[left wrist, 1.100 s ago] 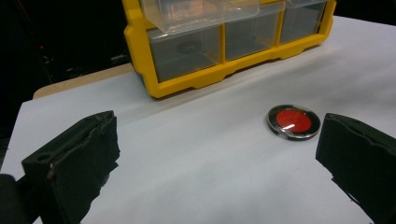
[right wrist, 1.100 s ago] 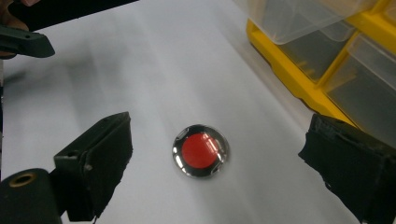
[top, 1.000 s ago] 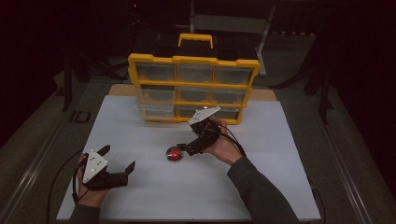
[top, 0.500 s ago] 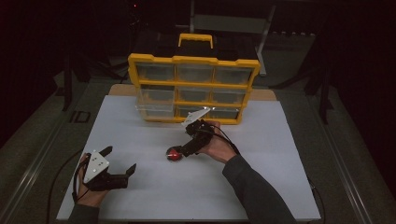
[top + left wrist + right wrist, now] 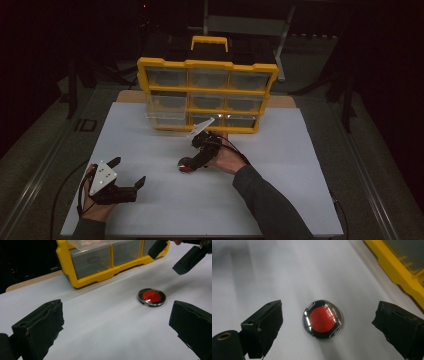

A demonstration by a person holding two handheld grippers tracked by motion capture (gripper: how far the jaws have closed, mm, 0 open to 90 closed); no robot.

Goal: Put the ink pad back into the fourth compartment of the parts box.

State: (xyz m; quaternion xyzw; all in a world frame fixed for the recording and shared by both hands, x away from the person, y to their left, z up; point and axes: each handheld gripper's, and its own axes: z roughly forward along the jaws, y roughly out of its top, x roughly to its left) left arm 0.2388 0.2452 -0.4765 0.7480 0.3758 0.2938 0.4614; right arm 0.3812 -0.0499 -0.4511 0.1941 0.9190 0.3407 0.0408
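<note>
A small round disc (image 5: 187, 165) (image 5: 151, 297) (image 5: 322, 319) with a red centre and shiny metal rim lies flat on the white table sheet (image 5: 150, 150). My right gripper (image 5: 192, 163) (image 5: 332, 332) hovers just over it, open, one jaw on each side of the disc and not touching it. My left gripper (image 5: 128, 172) (image 5: 117, 332) rests open near the front left of the sheet with nothing between its jaws, the disc ahead and to its right. The right gripper's jaws appear at the top right of the left gripper view.
A yellow drawer cabinet (image 5: 207, 95) (image 5: 100, 262) (image 5: 402, 267) with several clear drawers stands at the back of the sheet; its left middle drawer (image 5: 165, 111) is pulled out. Dark surroundings lie beyond the table edges.
My right gripper has moved down and slightly left, closing in over the disc. The left gripper has stayed put.
</note>
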